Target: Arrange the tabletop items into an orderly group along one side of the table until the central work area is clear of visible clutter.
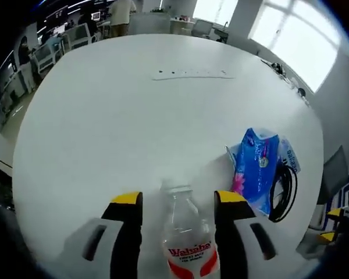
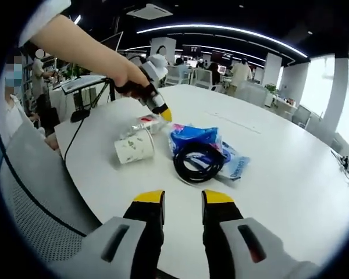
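We see open bench (image 1: 104, 128) ahead and left; a blue pack (image 1: 256, 168) and black cable coil (image 1: 285, 192) crowd the right edge, with a tipped paper cup (image 2: 134, 148) beside them.

My left tool (image 1: 179, 204) and right tool (image 2: 182, 201) share black jaws, yellow tips and grey slotted bodies; my sleeve (image 2: 43, 13) is white.

Clear bottle (image 1: 188, 232) with red-white label; blue tissue pack (image 1: 257, 165); black cable (image 2: 199, 162); white patterned cup (image 2: 134, 149).
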`<state>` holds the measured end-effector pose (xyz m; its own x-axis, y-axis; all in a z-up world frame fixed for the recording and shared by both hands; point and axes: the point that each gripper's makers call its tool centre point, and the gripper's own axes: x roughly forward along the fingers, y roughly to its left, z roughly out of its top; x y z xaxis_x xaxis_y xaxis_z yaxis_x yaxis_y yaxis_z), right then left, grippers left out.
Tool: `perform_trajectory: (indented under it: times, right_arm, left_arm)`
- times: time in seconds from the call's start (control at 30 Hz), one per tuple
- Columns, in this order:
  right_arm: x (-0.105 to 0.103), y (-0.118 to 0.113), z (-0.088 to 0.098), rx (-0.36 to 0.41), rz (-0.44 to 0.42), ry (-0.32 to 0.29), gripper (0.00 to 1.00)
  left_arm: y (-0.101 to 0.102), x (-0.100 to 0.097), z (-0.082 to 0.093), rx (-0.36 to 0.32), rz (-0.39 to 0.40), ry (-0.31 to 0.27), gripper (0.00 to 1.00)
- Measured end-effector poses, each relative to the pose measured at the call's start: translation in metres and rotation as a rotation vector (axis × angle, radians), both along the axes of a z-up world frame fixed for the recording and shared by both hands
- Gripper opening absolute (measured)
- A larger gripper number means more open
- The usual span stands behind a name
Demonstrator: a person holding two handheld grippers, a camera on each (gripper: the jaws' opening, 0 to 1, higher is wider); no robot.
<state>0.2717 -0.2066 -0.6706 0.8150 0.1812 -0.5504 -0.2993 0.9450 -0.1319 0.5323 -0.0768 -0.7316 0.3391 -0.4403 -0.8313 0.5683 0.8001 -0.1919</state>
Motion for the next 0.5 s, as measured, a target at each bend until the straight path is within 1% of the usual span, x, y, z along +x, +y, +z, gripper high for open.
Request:
perform_trajectory:
  times: [0.1, 0.2, 0.27, 0.33, 0.43, 0.47, 0.5]
  right_arm:
    - [-0.001, 0.002, -0.002, -0.015, 0.01, 0.005, 0.23]
    - [-0.001, 0.005, -0.004, -0.006, 0.022, 0.012, 0.22]
    - [-0.002, 0.006, -0.004, -0.003, 0.024, 0.018, 0.21]
    - [-0.002, 0.006, -0.004, -0.003, 0.026, 0.019, 0.21]
    - [-0.002, 0.008, -0.005, 0.0, 0.027, 0.023, 0.21]
    - [-0.003, 0.009, -0.005, 0.003, 0.029, 0.024, 0.21]
    - [-0.003, 0.01, -0.005, 0.009, 0.033, 0.025, 0.19]
  left_arm:
    - [-0.003, 0.0, -0.005, 0.003, -0.004, 0.005, 0.48]
    - [-0.009, 0.0, -0.004, -0.017, 0.01, 0.018, 0.47]
    - [-0.013, 0.0, -0.008, -0.022, 0.006, 0.029, 0.46]
    - [-0.011, 0.0, -0.012, 0.004, -0.003, 0.027, 0.46]
    - [-0.012, -0.002, -0.014, -0.004, -0.002, 0.039, 0.45]
    - [-0.012, 0.0, -0.012, -0.004, -0.004, 0.024, 0.44]
    - [-0.01, 0.0, -0.013, 0.005, 0.002, 0.03, 0.43]
